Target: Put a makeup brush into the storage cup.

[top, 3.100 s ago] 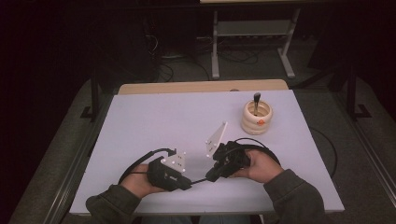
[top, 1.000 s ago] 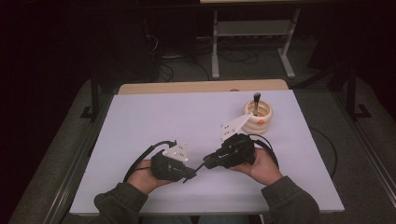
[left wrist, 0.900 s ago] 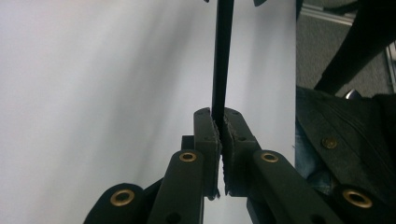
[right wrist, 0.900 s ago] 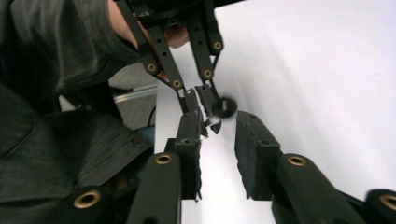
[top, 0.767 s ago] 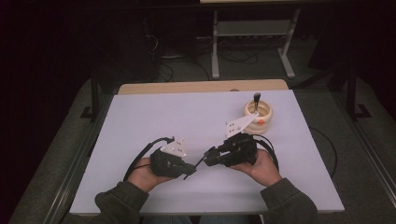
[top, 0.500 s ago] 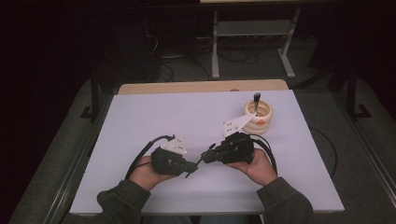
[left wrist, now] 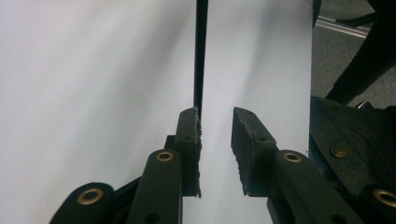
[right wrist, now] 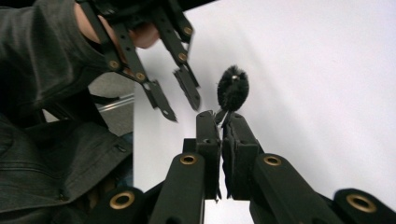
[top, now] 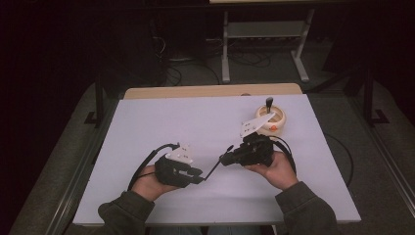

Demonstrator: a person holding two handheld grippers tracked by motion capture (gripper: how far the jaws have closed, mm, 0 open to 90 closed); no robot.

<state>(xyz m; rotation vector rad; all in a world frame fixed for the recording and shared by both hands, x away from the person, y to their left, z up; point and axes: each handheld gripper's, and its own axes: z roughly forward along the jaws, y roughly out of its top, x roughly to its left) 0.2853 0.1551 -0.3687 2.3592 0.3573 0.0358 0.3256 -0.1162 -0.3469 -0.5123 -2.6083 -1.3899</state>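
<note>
Black and thin, a brush (top: 215, 166) with a fuzzy dark tip (right wrist: 232, 91) spans the gap between the two hands above the white surface (top: 161, 122). The right gripper (right wrist: 221, 122) has its jaws clenched on the brush just behind the fuzzy tip, which pokes out past them. The left gripper (left wrist: 215, 123) has just been opening: its jaws stand parted and released, the stem (left wrist: 201, 51) running straight ahead of them in line with the inner face of one jaw; whether it still touches that jaw I cannot tell. In the high view both grippers sit near the front edge of the surface, close together, jaws pointing toward each other. A cream bowl (top: 271, 122) holding a dark utensil stands behind the right gripper near the right edge. The middle and left of the surface lie bare.
</note>
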